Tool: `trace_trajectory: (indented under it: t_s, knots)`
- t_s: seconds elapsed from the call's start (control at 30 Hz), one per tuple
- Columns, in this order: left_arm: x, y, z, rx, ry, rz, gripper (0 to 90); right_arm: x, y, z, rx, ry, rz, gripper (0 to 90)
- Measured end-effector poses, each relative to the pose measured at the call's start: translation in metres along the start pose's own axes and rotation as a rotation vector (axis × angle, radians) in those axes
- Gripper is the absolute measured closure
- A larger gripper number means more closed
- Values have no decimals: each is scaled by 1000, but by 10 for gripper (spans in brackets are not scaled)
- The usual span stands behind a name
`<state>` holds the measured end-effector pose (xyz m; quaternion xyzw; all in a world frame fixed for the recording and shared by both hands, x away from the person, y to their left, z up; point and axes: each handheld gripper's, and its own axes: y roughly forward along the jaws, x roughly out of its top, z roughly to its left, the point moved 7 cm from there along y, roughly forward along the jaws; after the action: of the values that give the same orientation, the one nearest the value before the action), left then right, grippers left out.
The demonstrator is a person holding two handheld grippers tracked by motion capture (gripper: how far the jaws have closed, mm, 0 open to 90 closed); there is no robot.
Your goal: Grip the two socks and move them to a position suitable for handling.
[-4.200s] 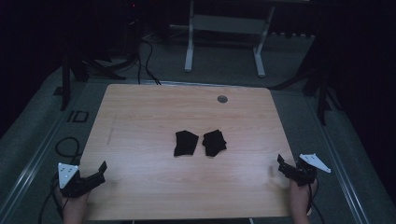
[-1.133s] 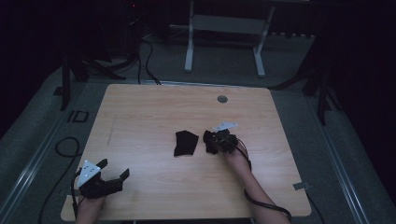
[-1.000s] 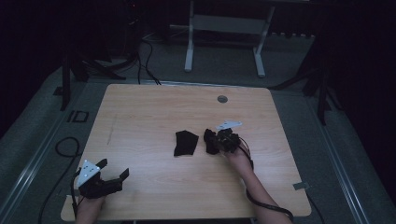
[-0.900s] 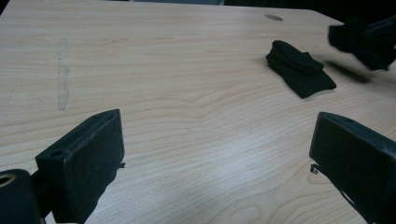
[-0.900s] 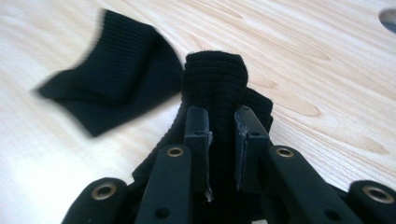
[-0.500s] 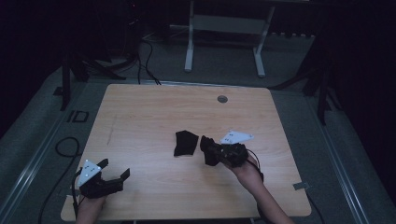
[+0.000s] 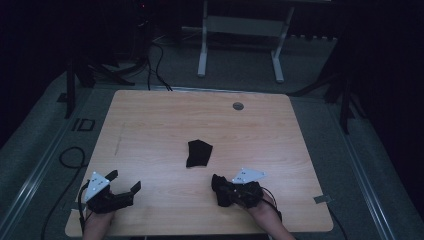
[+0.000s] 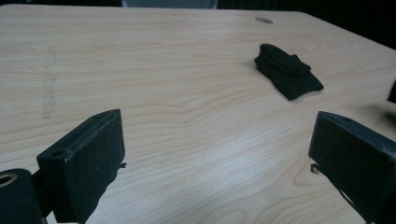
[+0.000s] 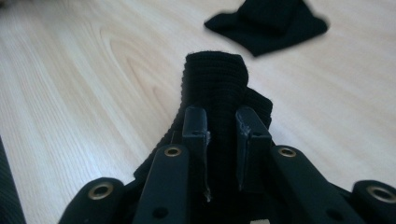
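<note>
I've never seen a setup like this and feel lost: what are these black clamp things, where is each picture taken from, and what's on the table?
A person sits at a wooden table and holds a hand-operated two-jaw gripper in each hand. The high view looks down from above. The other two pictures come from cameras riding on the grippers, looking along their black jaws. The left gripper rests near the table's near left corner, jaws wide open and holding nothing. The right gripper is clamped on a black ribbed sock. A second folded black sock lies loose in the middle of the table.
</note>
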<state>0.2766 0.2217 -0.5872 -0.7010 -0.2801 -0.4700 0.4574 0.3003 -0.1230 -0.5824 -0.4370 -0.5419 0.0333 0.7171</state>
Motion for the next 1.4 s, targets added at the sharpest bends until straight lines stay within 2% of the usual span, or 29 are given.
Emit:
trace_trajectory:
  t_s: [0.07, 0.2, 0.23, 0.3, 0.37, 0.4, 0.43, 0.53, 0.57, 0.6, 0.63, 0.7, 0.83, 0.9, 0.93, 0.97, 1.0, 1.03, 1.1, 1.2, 1.23, 1.3, 1.33, 1.4]
  knots:
    - [-1, 3, -5, -15, 18, 12, 41, -5, 7, 1, 9, 6, 10, 754]
    - [-2, 8, -17, -47, 42, 31, 43, -16, 21, 5, 14, -26, 62, 710]
    - [-2, 9, -20, -59, 43, 33, 44, -17, 22, 6, 20, -28, 50, 693]
    - [-3, 11, -26, -94, 38, 42, 55, -16, 21, 8, 42, -31, 59, 603]
    - [-3, 13, -33, -132, 19, 51, 55, -12, 14, 8, 23, -38, 51, 531]
    - [-3, 14, -36, -150, 20, 60, 55, -8, 8, 9, 33, -37, 35, 487]
    - [-4, 15, -41, -166, 26, 68, 58, -3, 1, 10, 39, -37, 18, 460]
    - [-4, 19, -58, -212, 57, 84, 126, 12, -23, 3, -6, -37, -52, 429]
    - [-4, 19, -58, -212, 57, 84, 131, 12, -23, 3, -6, -37, -52, 429]
    - [-5, 23, -73, -255, 76, 107, 131, 16, -30, -1, -22, -23, -68, 430]
    - [-6, 25, -79, -271, 90, 116, 132, 19, -36, -11, -50, 4, -86, 441]
    - [-8, 30, -92, -295, 102, 137, 142, 14, -33, -17, -42, 60, -68, 441]
    - [-10, 42, -111, -351, 118, 174, 159, -2, -13, -17, -31, 73, 0, 435]
    - [-8, 48, -121, -387, 122, 190, 213, -8, -5, -16, -30, 70, 27, 433]
    - [-8, 51, -126, -419, 121, 202, 243, -10, -1, -16, -31, 64, 42, 433]
    - [-8, 51, -126, -419, 121, 202, 280, -10, -1, -16, -31, 64, 42, 433]
    - [-8, 60, -137, -455, 140, 244, 280, -12, 1, -17, -35, 59, 54, 432]
    - [-10, 64, -141, -461, 154, 270, 367, -13, 3, -17, -26, 72, 56, 432]
    - [-12, 71, -149, -493, 168, 313, 407, -14, 5, -18, -20, 74, 57, 432]
    - [-17, 81, -156, -505, 189, 358, 469, -18, 10, -19, -25, 53, 93, 489]
    - [-17, 84, -156, -498, 192, 364, 476, -21, 12, -18, -21, 47, 113, 527]
    - [-18, 87, -157, -508, 189, 372, 504, -24, 14, -16, 6, 43, 116, 564]
    - [-18, 88, -157, -505, 186, 373, 509, -24, 15, -15, 13, 47, 114, 602]
    - [-17, 89, -157, -517, 169, 371, 509, -23, 15, -13, 44, 38, 111, 756]
